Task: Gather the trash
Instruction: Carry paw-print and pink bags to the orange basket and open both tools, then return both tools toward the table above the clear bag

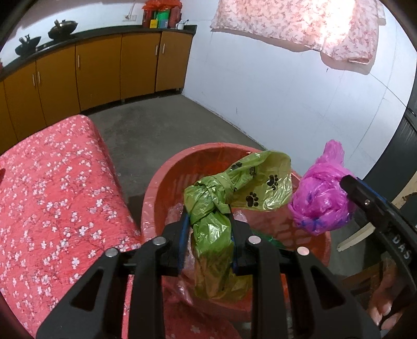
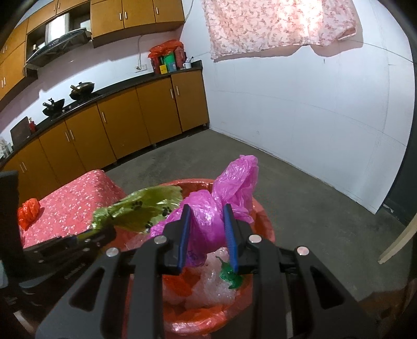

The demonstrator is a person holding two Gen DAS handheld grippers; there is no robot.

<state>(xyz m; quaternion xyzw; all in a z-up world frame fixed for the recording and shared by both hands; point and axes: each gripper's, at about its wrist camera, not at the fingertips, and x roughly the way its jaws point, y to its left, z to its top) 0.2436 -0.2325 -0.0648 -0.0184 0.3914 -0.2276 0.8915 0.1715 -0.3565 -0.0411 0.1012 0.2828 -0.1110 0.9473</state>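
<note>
My left gripper (image 1: 208,216) is shut on a green plastic bag with black paw prints (image 1: 234,193) and holds it over the red trash basket (image 1: 156,182). My right gripper (image 2: 206,216) is shut on a knotted magenta plastic bag (image 2: 208,208) above the same basket (image 2: 265,226). The magenta bag also shows in the left wrist view (image 1: 320,200), and the green bag in the right wrist view (image 2: 140,208). Clear crumpled plastic (image 2: 208,286) and a green scrap (image 2: 229,276) lie inside the basket. A crumpled red bag (image 2: 28,208) lies on the table.
A table with a red floral cloth (image 1: 52,208) stands left of the basket. Orange kitchen cabinets (image 2: 117,125) with woks on the counter line the far wall. The grey concrete floor (image 2: 286,182) and a white wall lie beyond. A floral cloth (image 1: 299,23) hangs high.
</note>
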